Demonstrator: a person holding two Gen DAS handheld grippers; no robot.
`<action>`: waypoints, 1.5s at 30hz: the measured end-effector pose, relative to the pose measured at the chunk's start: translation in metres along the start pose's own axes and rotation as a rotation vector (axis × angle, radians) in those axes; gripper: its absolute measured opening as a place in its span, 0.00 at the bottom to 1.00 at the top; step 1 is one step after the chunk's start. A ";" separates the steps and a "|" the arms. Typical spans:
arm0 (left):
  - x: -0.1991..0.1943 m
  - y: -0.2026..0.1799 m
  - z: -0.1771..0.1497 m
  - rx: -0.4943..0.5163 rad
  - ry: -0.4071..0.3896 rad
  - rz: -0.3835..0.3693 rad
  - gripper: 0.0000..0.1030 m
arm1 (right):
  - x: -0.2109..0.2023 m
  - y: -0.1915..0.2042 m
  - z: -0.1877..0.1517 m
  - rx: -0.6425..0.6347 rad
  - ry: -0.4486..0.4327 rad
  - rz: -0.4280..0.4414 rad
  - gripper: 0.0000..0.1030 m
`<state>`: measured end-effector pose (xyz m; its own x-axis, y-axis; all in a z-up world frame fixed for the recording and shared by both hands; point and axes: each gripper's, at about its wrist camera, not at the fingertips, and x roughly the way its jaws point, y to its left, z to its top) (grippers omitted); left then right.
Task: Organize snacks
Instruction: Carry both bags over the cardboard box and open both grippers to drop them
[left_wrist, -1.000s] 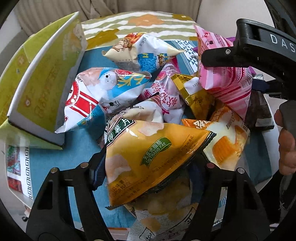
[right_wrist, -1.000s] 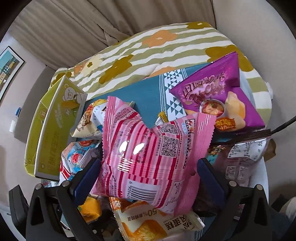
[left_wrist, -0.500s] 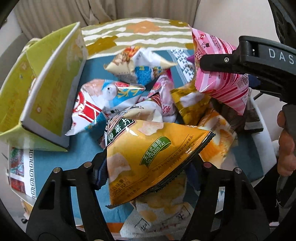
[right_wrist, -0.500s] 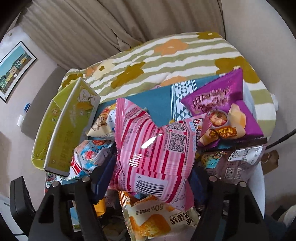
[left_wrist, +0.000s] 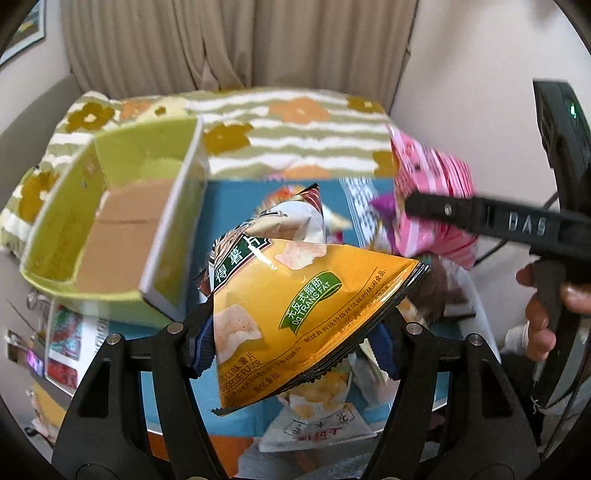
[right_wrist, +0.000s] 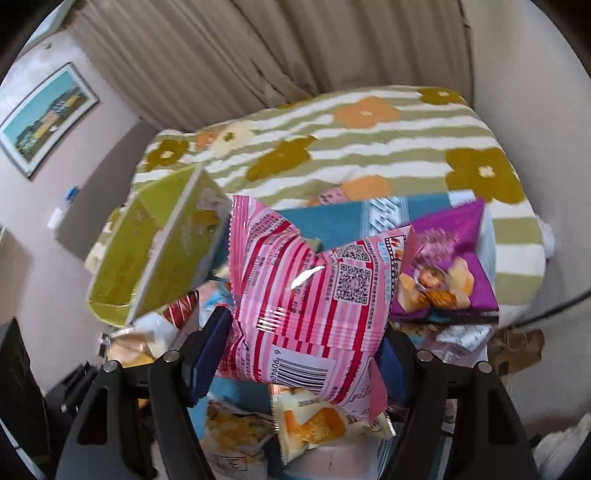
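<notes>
My left gripper (left_wrist: 293, 341) is shut on a yellow chip bag (left_wrist: 295, 310), which hangs lifted above the snack pile. My right gripper (right_wrist: 301, 356) is shut on a pink striped snack bag (right_wrist: 306, 295), also raised off the pile. That pink bag (left_wrist: 428, 206) and the right gripper's black finger (left_wrist: 480, 216) show at the right of the left wrist view, with a hand (left_wrist: 543, 314) on the handle. An open green cardboard box (left_wrist: 110, 236) stands to the left, its brown floor bare; the same box (right_wrist: 159, 251) appears left in the right wrist view.
Several snack bags lie on the blue cloth (right_wrist: 325, 221), among them a purple chip bag (right_wrist: 443, 269) at right and orange-print packets (right_wrist: 310, 424) below my right gripper. A flowered striped blanket (right_wrist: 332, 147) and curtains lie behind. Walls close in on both sides.
Both grippers have risen with their bags, so the pile sits lower and farther away. The right jaws closed onto the pink bag. The green box's inside has come into view.
</notes>
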<state>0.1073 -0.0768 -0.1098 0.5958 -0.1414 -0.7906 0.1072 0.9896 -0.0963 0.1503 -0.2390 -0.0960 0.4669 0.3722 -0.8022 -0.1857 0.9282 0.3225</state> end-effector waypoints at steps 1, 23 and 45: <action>-0.005 0.005 0.006 -0.003 -0.014 0.002 0.62 | -0.005 0.005 0.002 -0.019 -0.003 -0.014 0.67; 0.051 0.248 0.154 0.121 -0.037 0.060 0.63 | 0.071 0.181 0.109 -0.124 -0.137 -0.051 0.68; 0.127 0.320 0.162 0.162 0.087 0.086 1.00 | 0.167 0.227 0.127 -0.001 0.011 -0.094 0.70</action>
<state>0.3460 0.2176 -0.1435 0.5381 -0.0471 -0.8415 0.1898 0.9796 0.0665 0.2963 0.0335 -0.0928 0.4733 0.2832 -0.8341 -0.1426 0.9591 0.2447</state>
